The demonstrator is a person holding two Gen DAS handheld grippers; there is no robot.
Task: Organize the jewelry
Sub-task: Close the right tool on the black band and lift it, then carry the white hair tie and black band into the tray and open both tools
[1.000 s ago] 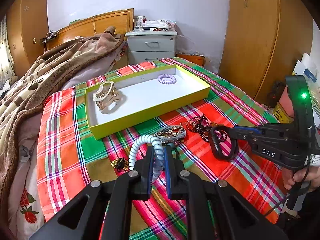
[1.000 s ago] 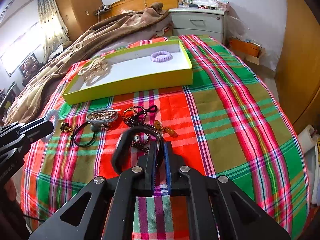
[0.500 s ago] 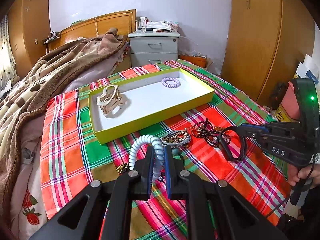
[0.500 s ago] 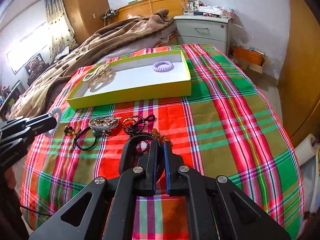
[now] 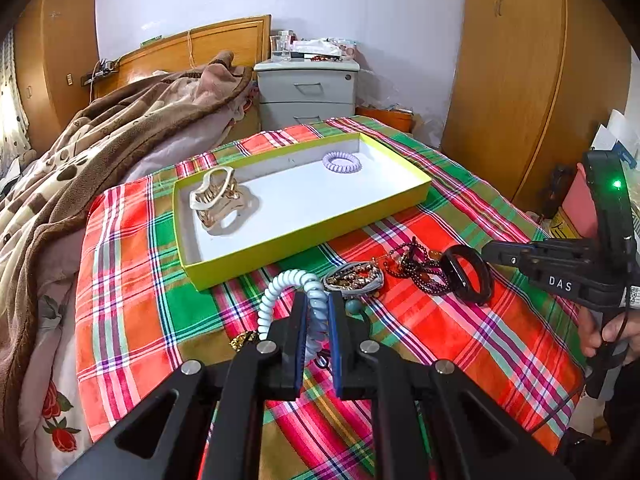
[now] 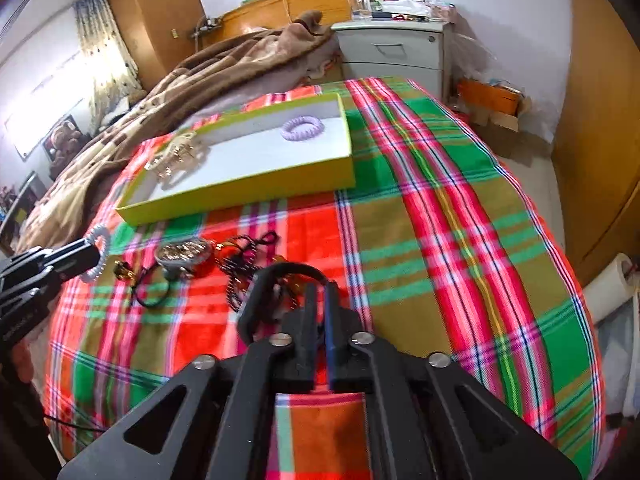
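My left gripper [image 5: 317, 308] is shut on a pale blue spiral hair tie [image 5: 285, 285], held above the plaid cloth; it also shows in the right wrist view [image 6: 97, 249]. My right gripper [image 6: 320, 294] is shut on a black bangle [image 6: 262, 294], also seen in the left wrist view [image 5: 466, 274]. The yellow-green tray [image 5: 304, 236] lies ahead and holds a cream claw clip [image 5: 216, 200] and a purple spiral hair tie [image 5: 342, 161]. Loose on the cloth are a beaded bracelet bundle [image 5: 354, 276], dark bead strands [image 5: 416, 268], a gold piece [image 6: 122, 270] and a black elastic [image 6: 154, 292].
A brown blanket [image 5: 100, 148] is heaped to the left of the plaid cloth [image 5: 132, 280]. A grey nightstand [image 5: 306, 88] stands behind the bed, wooden wardrobes [image 5: 512, 80] to the right. The bed edge drops off at right [image 6: 568, 280].
Both grippers have risen and pulled back a little with their items still held. The right gripper has tilted and swung left; the tray looks farther away.
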